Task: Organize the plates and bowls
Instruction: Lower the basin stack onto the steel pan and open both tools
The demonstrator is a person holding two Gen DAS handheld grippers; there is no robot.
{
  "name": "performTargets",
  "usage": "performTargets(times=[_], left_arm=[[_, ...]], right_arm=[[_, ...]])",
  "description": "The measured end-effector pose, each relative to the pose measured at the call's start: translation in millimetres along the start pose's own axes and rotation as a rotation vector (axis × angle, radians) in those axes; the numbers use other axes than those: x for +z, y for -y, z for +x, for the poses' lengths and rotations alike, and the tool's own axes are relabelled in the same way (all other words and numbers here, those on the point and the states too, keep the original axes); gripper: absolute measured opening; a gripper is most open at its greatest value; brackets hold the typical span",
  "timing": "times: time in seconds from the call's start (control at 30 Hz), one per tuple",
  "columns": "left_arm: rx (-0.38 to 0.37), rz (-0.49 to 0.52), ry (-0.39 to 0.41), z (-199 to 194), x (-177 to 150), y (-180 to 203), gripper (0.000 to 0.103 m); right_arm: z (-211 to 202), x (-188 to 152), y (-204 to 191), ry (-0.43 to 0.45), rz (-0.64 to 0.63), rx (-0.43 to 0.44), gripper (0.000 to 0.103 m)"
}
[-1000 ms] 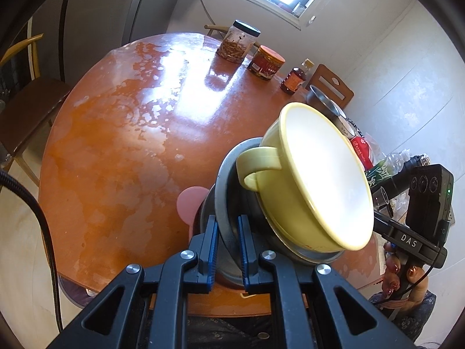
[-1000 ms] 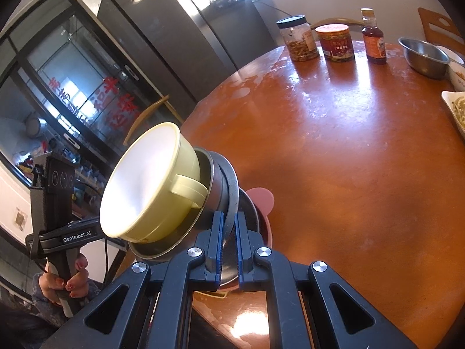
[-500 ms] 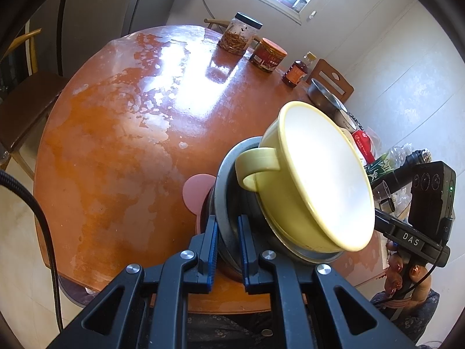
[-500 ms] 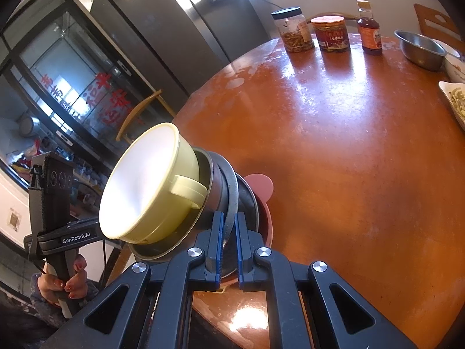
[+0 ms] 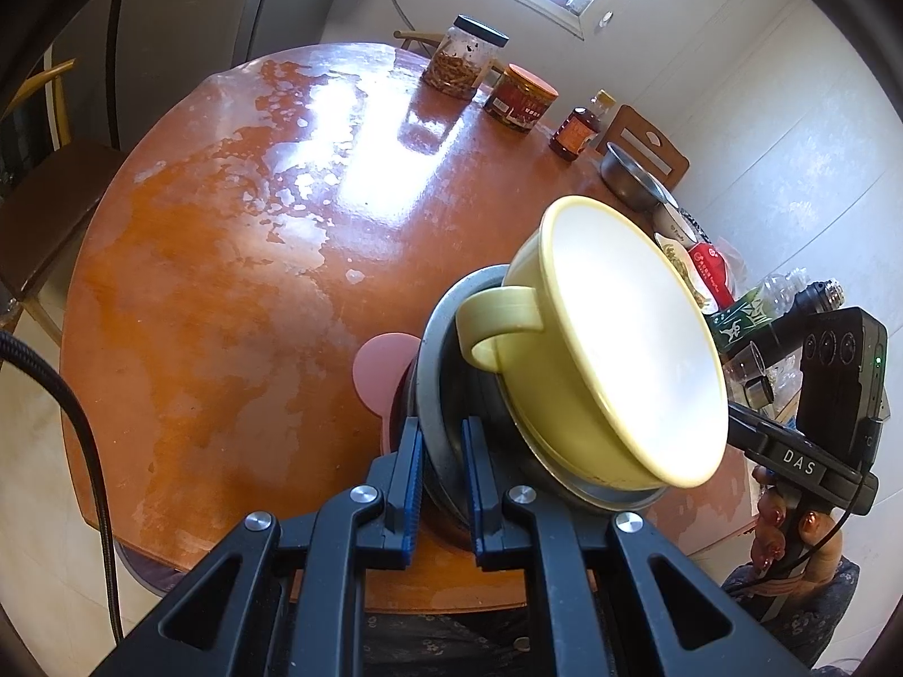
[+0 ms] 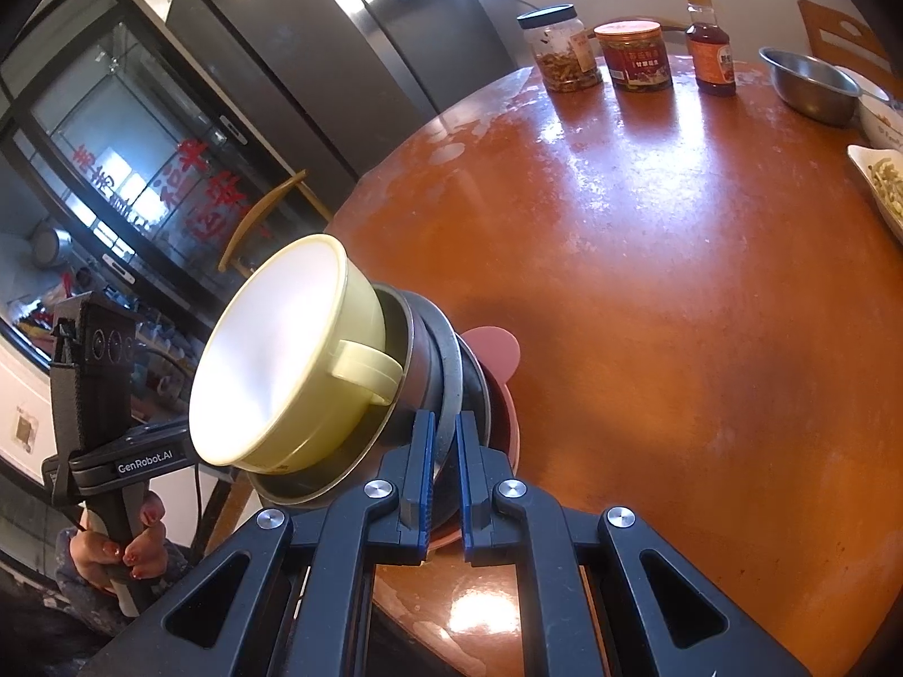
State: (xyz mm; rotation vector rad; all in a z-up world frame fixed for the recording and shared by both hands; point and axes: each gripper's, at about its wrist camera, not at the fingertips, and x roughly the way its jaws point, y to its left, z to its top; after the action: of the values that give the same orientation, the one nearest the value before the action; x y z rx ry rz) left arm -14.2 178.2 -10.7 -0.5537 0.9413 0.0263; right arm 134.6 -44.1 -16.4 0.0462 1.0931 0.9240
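Note:
A stack of dishes is held between both grippers above the near edge of the round wooden table (image 5: 226, 259). A yellow handled bowl (image 5: 609, 350) sits on top of grey metal plates (image 5: 437, 338), with a pink dish (image 5: 378, 372) at the bottom. My left gripper (image 5: 442, 451) is shut on the stack's rim. My right gripper (image 6: 445, 451) is shut on the opposite rim; the yellow bowl (image 6: 282, 350), grey plates (image 6: 448, 355) and pink dish (image 6: 496, 344) show there too. The stack tilts in both views.
At the table's far side stand a glass jar (image 5: 465, 59), a red tin (image 5: 522, 96), a sauce bottle (image 5: 575, 127) and a steel bowl (image 5: 632, 177). A white dish of food (image 6: 883, 180) lies at the right. A chair (image 5: 39, 209) is left, a fridge (image 6: 338, 28) behind.
Both grippers and the stack have drawn back and up a little from the table; more of the tabletop and the far items shows. The grips are unchanged.

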Motion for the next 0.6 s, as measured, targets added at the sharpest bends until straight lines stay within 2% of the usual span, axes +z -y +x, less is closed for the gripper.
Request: performTargets(times=[0.6], left_arm=[[0.009,0.002,-0.016,8.4,5.9,-4.3,0.012]], right_arm=[[9.3,-2.0,6.5,-0.024,0.012,0.015,0.009]])
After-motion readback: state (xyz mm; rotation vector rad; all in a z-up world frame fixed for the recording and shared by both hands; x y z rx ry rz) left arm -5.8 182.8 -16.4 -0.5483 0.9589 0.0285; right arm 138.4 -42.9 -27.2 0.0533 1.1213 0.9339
